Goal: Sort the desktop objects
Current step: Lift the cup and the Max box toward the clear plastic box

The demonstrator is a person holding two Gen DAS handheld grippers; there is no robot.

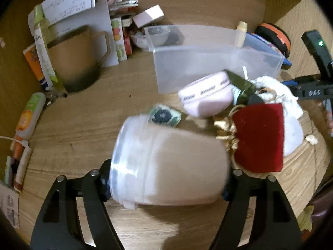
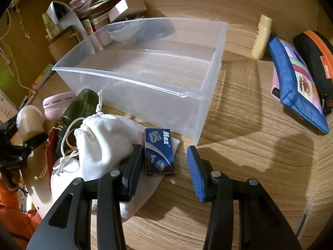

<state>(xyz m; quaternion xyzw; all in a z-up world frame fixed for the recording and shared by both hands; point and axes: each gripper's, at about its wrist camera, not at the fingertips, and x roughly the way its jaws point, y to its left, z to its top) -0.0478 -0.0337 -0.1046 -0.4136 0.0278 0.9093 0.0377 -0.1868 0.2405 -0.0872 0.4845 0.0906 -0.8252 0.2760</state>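
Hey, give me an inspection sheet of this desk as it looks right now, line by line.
Surface: wooden desk, crowded on the left.
Job's things: clear bin with a divider, nothing seen inside; beige jar; blue Max box resting partly on white drawstring pouch; pink tin; red velvet box.
Clutter: brown mug, papers, blue pouch, cream tube.
Grippers: left gripper clamps the jar's two ends; right gripper jaws open around the Max box.
Cables: white cord at far left.
Surroundings: wooden side walls.
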